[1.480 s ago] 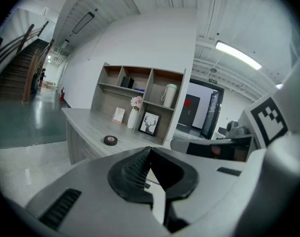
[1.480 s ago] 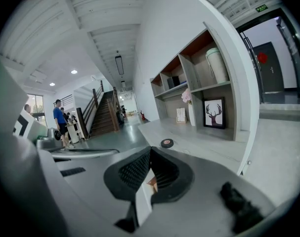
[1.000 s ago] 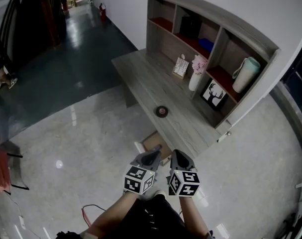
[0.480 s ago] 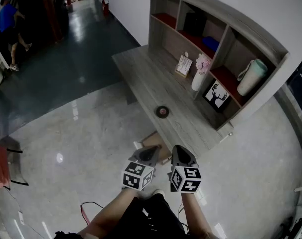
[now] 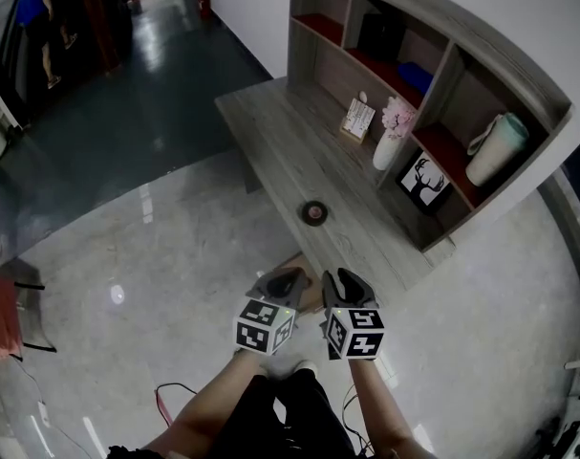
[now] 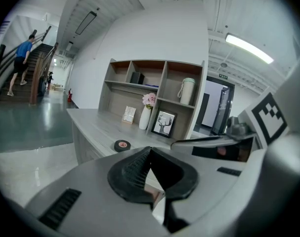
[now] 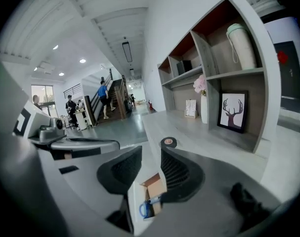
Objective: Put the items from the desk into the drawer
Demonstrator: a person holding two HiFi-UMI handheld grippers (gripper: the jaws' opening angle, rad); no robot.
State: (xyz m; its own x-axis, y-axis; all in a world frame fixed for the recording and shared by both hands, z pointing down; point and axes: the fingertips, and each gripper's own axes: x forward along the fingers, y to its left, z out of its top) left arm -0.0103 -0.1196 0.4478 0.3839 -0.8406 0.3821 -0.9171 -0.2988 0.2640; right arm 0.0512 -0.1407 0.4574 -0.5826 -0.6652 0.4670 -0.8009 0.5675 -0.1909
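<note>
The long grey desk (image 5: 280,151) is running away toward twelve o'clock in the head view, with its shelf unit (image 5: 481,79) rising along the far edge at two o'clock. Under the desk's near end a drawer (image 7: 150,189) is standing pulled out. It is brown inside and already holding something with a blue handle, so it seems to be waiting open for whatever is left. The two grippers are hovering side by side above it, both pointing at twelve o'clock toward the desk top. The left gripper (image 6: 150,151) is carrying nothing, its jaws pressed tip to tip, apparently parked while the other works. The right gripper (image 7: 150,151) has just been opening its jaws; they are standing a little apart with only air between them — readiness for a pick, I judge. The flask (image 5: 495,148), stag picture (image 5: 424,183) and vase (image 5: 386,149) are sitting in or against the shelves, probably as decoration. The black tape roll (image 5: 313,212) is lying flat on the bare desk top at twelve o'clock, well apart from both grippers — the obvious next item.
</note>
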